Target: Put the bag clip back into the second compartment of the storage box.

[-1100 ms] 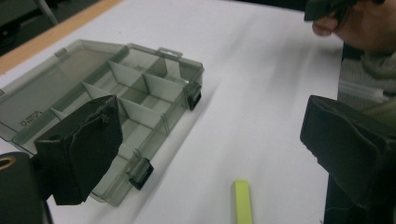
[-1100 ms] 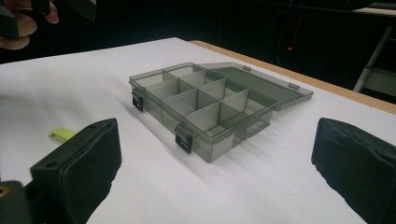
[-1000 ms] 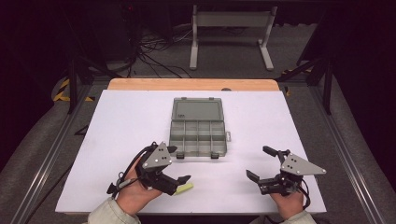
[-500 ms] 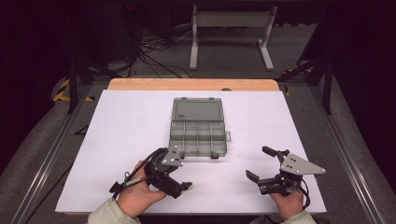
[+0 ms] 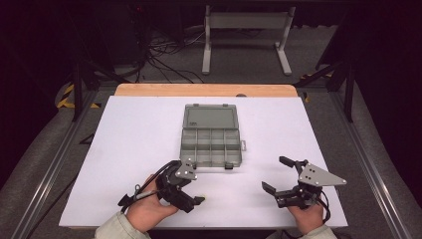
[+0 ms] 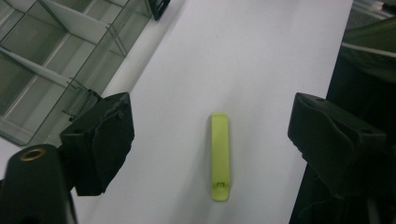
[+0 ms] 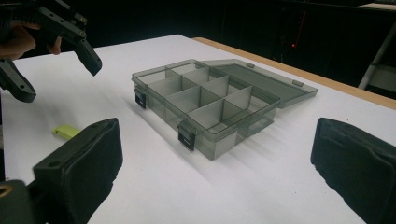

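A small yellow-green plastic strip (image 6: 220,156) lies flat on the white table (image 5: 124,149), between the jaws of my left gripper (image 6: 212,107). Both pads stand well clear of it. These jaws have just been closing a little and remain open around the strip. In the high view the left gripper (image 5: 191,194) hangs over the strip near the table's front edge, hiding most of it. My right gripper (image 5: 275,174) stands open and empty at the front right. A grey clear compartment box (image 5: 211,144) sits mid-table with its lid (image 5: 210,118) folded back.
The box's compartments (image 7: 205,107) look empty, and its latches face the front. From the right gripper view the strip (image 7: 65,131) lies left of the box, below the left gripper (image 7: 56,77). A wooden edge (image 5: 204,89) borders the table's far side.
The left gripper has shifted slightly over the yellow-green strip, which now sits between its jaws. The jaws have narrowed a little. The right gripper has not moved.
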Tool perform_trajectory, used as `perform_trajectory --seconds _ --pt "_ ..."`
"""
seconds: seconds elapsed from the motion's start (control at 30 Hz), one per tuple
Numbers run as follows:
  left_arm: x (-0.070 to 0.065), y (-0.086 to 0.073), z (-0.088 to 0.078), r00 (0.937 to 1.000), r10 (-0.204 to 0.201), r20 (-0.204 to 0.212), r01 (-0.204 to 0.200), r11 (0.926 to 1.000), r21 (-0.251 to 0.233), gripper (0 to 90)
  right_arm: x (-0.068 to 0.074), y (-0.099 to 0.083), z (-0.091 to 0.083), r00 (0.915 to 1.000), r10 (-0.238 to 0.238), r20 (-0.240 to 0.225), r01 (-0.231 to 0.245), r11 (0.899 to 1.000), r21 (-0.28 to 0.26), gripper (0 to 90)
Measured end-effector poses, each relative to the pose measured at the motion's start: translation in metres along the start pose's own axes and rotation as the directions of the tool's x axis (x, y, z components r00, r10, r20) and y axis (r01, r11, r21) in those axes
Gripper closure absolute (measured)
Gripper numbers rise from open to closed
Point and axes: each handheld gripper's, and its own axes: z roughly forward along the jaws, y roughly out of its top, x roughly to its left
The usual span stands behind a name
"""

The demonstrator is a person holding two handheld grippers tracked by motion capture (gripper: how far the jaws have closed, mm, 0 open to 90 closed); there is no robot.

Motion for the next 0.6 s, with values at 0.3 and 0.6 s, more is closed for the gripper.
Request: perform_trajectory --seconds 0.3,0.6 --pt "0.004 -0.007 0.018 0.9994 -0.015 0.031 0.014 0.9992 0.038 22.8 -0.001 0.000 0.000 1.0000 0.002 -0.005 -0.002 1.000 0.003 2.8" --pt "0.004 -0.010 0.030 0.9982 -0.029 0.053 0.025 0.9969 0.075 27.5 -0.001 -0.001 0.001 0.9999 0.005 -0.012 -0.005 1.000 0.008 3.0"
